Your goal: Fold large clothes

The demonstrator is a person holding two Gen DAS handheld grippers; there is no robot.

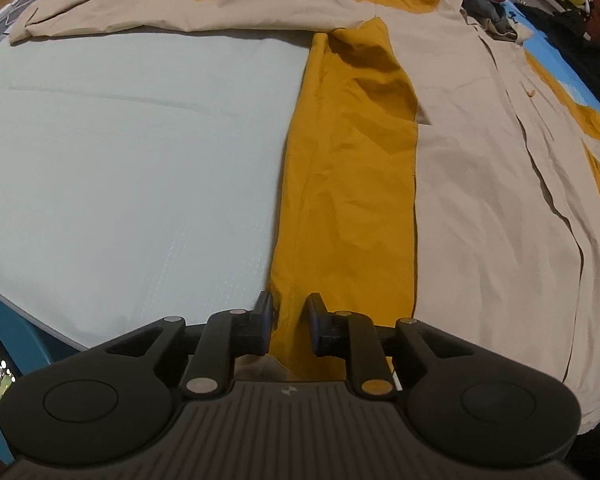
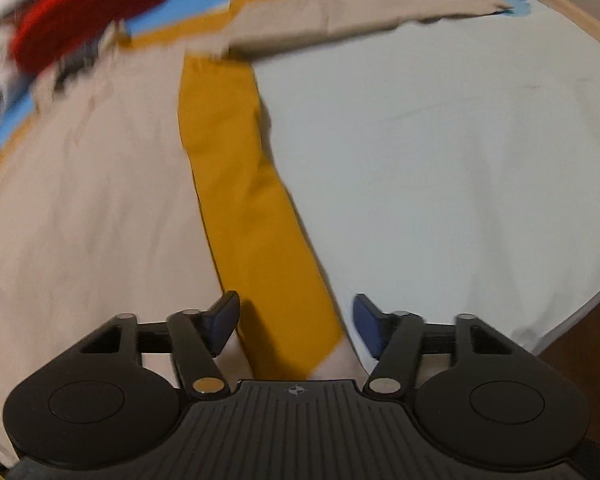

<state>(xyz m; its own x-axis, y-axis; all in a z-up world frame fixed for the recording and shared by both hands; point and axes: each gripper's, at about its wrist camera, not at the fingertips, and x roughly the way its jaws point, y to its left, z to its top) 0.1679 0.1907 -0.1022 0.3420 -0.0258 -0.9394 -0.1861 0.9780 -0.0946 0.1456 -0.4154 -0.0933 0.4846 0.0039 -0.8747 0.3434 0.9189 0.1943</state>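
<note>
shirt [image 1: 480, 184] flat on bed [image 1: 120, 160], sleeves spread sideways

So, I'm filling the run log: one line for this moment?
stage: shirt spread flat, unfolded | left hand-held gripper: open over mustard side panel hem | right hand-held gripper: open over opposite mustard panel

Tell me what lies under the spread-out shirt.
The beige and mustard shirt lies flat on a pale grey sheet, with a blue patterned cover showing past its collar and far edge. What is beneath the shirt's body is covered and cannot be seen.
</note>
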